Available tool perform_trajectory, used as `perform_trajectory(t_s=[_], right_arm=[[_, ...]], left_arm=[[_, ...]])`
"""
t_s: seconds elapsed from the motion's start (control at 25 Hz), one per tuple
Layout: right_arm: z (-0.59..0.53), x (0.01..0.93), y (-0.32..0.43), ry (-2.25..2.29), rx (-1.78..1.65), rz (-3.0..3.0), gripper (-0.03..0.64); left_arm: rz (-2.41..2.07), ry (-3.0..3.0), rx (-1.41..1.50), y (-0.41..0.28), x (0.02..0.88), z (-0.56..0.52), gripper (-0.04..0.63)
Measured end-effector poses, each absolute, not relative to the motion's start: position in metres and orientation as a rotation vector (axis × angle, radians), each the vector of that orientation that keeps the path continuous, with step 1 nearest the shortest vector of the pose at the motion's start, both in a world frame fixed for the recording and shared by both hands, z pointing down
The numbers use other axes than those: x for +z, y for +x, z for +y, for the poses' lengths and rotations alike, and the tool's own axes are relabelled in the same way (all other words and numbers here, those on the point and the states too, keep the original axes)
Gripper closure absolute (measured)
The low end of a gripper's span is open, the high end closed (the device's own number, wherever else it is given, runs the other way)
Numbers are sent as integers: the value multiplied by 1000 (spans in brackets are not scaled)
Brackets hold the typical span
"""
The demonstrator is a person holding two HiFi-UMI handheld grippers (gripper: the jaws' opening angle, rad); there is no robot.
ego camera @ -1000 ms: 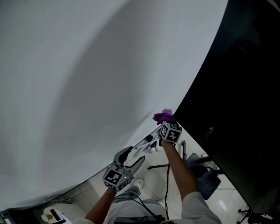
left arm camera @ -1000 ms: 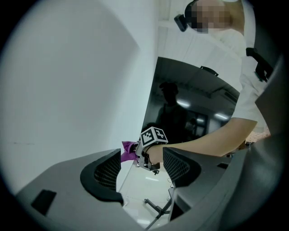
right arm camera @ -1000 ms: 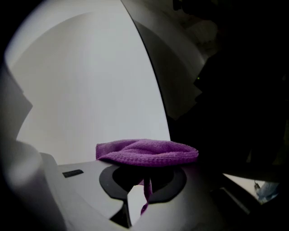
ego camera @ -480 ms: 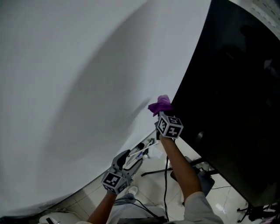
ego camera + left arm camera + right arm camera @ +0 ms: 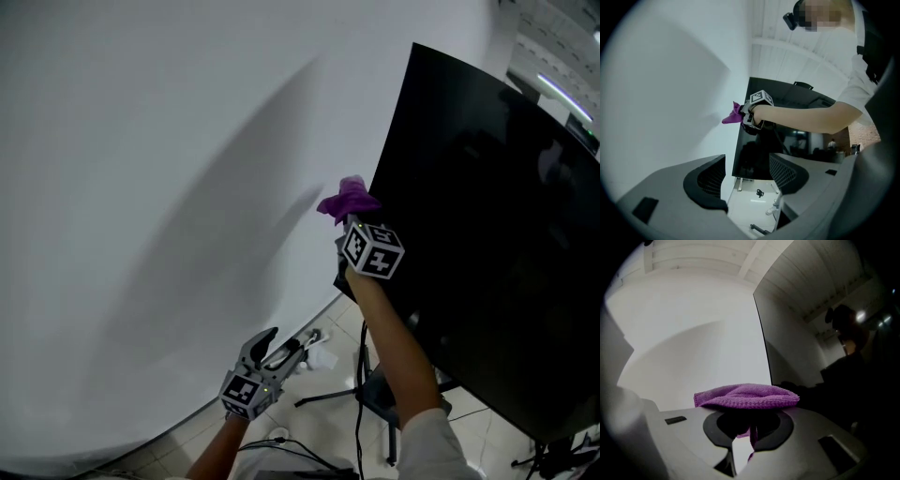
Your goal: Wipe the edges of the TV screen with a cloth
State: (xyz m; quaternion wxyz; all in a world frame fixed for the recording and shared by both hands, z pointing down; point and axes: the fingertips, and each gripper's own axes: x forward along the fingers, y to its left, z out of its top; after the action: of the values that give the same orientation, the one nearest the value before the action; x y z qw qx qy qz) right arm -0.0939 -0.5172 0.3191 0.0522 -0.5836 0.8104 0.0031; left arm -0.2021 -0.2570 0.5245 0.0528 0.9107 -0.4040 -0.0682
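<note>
A large black TV screen (image 5: pixel 487 253) stands on the right against a white wall. A purple cloth (image 5: pixel 348 201) is bunched at the TV's left edge, with my right gripper (image 5: pixel 354 217) shut on it. In the right gripper view the purple cloth (image 5: pixel 746 396) spreads over the closed jaws, beside the TV's edge (image 5: pixel 762 338). My left gripper (image 5: pixel 272 349) hangs low near the floor, open and holding nothing. The left gripper view shows its jaws apart, with the purple cloth (image 5: pixel 733 116) and the TV screen (image 5: pixel 787 136) beyond them.
The white wall (image 5: pixel 150 187) fills the left of the head view. Below the TV are a stand leg (image 5: pixel 328 392), cables (image 5: pixel 360 412) and a tiled floor (image 5: pixel 487 441). A person's arm (image 5: pixel 811 115) crosses the left gripper view.
My right gripper has carried the purple cloth upward along the TV's left edge. The head view has tilted up, showing the TV's top corner. The left gripper stays low.
</note>
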Motion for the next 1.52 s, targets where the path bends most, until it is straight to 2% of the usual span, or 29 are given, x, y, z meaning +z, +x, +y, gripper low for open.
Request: perform_trajectory(t_s=[0.72,1.2,1.36,1.52], right_arm=[[-509,64,-82,-1734,231,2244,571],[-489,-37,-79,-1764,407,2144,571],[-466,-43,-52,-1777,476,2108,571],[-420,-60,9,-1787,441,2057,572]], left_arm=[[-1251,2809,-265,-202,497,-235,325],[-1303,2763,-310,-218,510,-245,325],[-1221,2772,-344,-198,512,-252,325],[-1012,2862,-324,-135,489,-237,325]])
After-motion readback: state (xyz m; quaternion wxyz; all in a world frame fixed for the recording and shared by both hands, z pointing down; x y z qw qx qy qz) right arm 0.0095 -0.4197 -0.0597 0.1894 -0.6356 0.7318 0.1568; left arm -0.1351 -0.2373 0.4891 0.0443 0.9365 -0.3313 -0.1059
